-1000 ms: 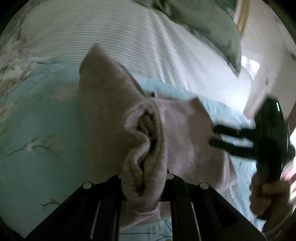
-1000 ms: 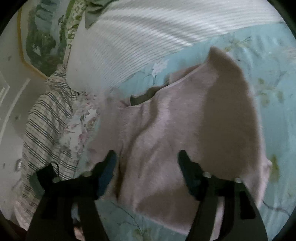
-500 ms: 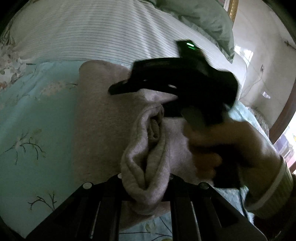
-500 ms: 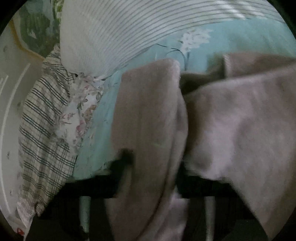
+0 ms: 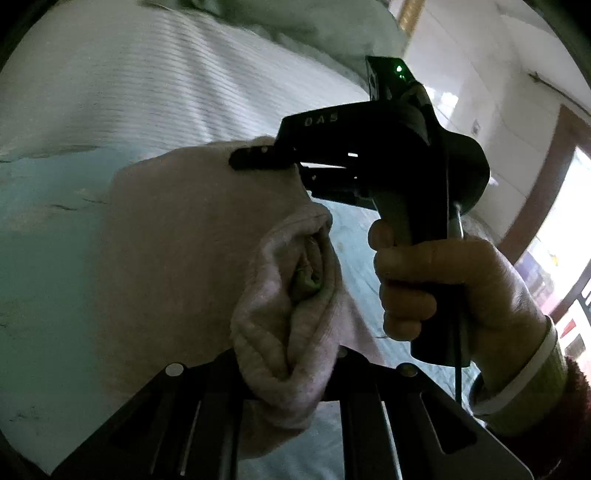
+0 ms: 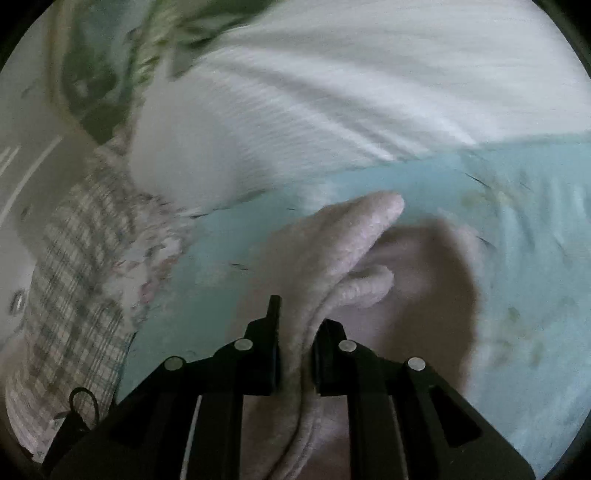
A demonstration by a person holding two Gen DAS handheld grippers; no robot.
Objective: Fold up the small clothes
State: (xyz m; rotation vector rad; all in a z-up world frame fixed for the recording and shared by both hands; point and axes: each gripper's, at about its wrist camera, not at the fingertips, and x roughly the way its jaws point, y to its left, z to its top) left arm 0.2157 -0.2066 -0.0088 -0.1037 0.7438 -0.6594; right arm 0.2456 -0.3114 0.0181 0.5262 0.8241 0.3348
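Observation:
A pale pink knit garment [image 5: 177, 240] lies on the teal sheet [image 5: 44, 221] of a bed. My left gripper [image 5: 288, 369] is shut on a thick bunched fold of it, close under the camera. In the left wrist view my right gripper [image 5: 280, 166], held by a hand [image 5: 443, 288], reaches in from the right, its fingers at the garment's far edge. The right wrist view has the right gripper [image 6: 295, 332] shut on a lifted edge of the pink garment [image 6: 351, 236], which stands up in a ridge between the pads.
White striped bedding [image 5: 129, 92] fills the far side, with a grey-green pillow [image 5: 314, 22] above it. A checked cloth [image 6: 62, 277] and a floral cloth [image 6: 147, 240] lie at the left in the right wrist view. A doorway [image 5: 535, 166] opens at the right.
My right gripper swung in over the garment and closed on its edge, then lifted that edge. The left gripper kept its hold on the fold and shifted across the bed.

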